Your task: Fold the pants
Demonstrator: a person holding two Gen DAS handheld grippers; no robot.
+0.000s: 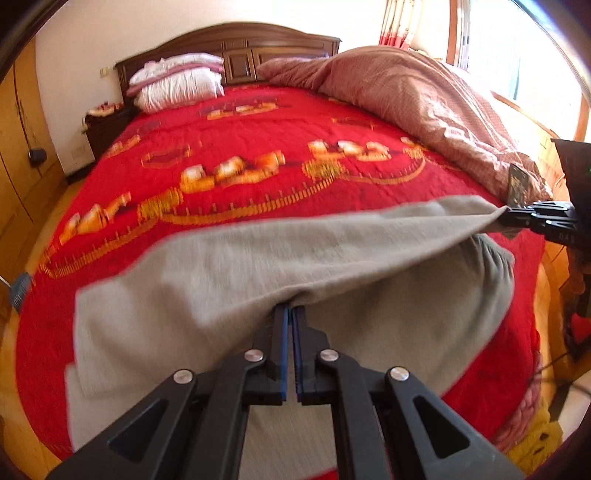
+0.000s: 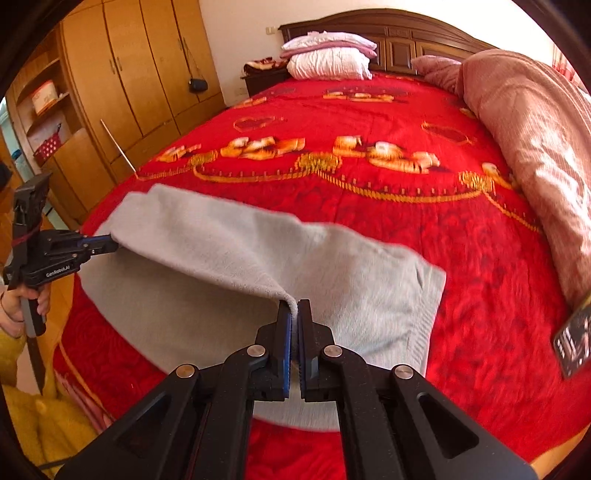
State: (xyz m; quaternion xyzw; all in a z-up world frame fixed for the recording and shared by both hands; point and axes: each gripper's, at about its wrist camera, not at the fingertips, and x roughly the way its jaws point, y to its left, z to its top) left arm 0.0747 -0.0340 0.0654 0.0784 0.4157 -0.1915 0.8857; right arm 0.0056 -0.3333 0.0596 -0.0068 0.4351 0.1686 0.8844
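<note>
Red bedspread (image 1: 258, 147) under fleecy grey pants (image 1: 221, 266).

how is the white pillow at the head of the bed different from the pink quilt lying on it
The white pillow is a small, neat, ruffled block sitting square by the headboard; the pink quilt is far bigger, checked, and heaped loosely along one side of the bed. Both rest on the red bedspread, apart from the grey pants.

red bedspread (image 2: 369, 229) | pillows (image 2: 328, 55) | pink quilt (image 1: 424, 96) | wardrobe (image 2: 140, 74)

Grey pants (image 1: 229, 266), red gold-patterned bedspread (image 1: 258, 147)
</note>
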